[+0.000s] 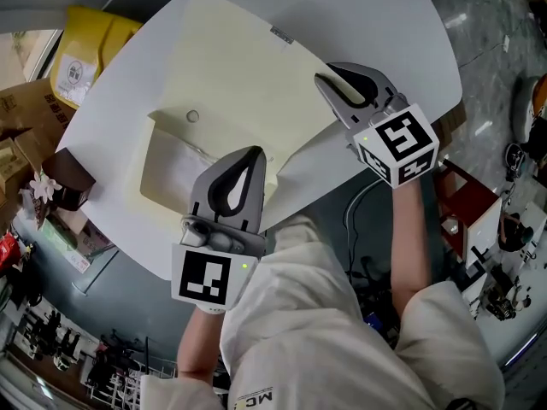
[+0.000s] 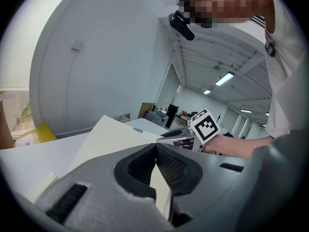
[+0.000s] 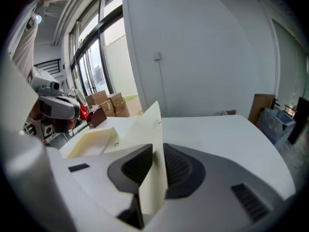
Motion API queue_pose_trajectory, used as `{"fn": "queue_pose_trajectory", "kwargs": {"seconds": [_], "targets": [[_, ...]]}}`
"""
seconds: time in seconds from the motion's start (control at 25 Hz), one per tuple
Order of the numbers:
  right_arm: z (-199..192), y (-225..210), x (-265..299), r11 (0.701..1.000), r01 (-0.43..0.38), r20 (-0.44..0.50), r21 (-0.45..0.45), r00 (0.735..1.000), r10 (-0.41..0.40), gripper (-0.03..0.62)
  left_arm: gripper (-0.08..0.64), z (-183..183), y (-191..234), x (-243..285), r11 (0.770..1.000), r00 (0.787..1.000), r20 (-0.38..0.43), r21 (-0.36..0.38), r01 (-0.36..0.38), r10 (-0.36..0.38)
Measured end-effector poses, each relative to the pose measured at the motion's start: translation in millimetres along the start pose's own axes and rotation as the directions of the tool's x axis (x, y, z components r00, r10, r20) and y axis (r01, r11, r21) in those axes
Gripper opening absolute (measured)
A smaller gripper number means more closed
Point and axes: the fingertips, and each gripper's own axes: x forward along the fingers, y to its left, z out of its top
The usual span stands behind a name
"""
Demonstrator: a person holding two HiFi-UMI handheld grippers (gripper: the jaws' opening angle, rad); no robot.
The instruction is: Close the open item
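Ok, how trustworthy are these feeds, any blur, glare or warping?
Head view: sharp, evenly lit, soft shadows on the table. Left gripper view: strong fisheye, dark corners, the left gripper soft up close, ceiling lights blown out. Right gripper view: same fisheye, windows glaring, cream lid between the jaws slightly blurred.

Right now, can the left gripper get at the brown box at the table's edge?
Probably not yet. The left gripper is shut on the cream case's near edge, and the open case lies between it and the brown box. It would have to let go and pass over the case.
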Motion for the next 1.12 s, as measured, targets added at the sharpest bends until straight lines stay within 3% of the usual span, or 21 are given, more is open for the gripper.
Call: {"fn": "queue_pose_trajectory", "kwargs": {"seconds": [0.12,0.28,0.52,0.76,0.92,1.12], "targets": [[5.0,6.0,-2.6,0.999,-0.021,0.015,0.039,1.000,0.021,0.036,0.026,-2.8,-3.0,-4.8,1.000,1.000,0.000,0.000,0.003,-0.003],[9.3,12.6,-7.8,1.000,0.007,0.029,0.023,1.000,-0.008,0.023,0.025,-6.6,-5.9,-10.7,1.000,1.000,-0.007,0.004,0.007,-0.007],[17.5,-1.3,-26.2,0.988,0.145,0.055,-0.054,0.988,-0.142,0.021,0.026,-2.7,-5.2,-22.3,1.000,1.000,0.006,0.011,0.003,-0.003],[48.9,7.8,-47.4,0.948,0.259,0.098,-0.185,0.965,-0.245,0.020,0.026,3.7,-10.8,-34.3,1.000,1.000,0.030,0.022,0.007,-0.008],[60.5,15.9,-58.1,0.925,0.303,0.127,-0.228,0.952,-0.280,0.020,0.025,6.5,-11.9,-45.3,1.000,0.999,0.043,0.023,0.004,-0.005],[68.2,40.9,-66.0,0.908,0.298,0.148,-0.294,0.953,-0.265,0.018,0.026,3.7,-11.8,-60.6,0.999,0.999,0.051,0.032,0.000,-0.002]]}}
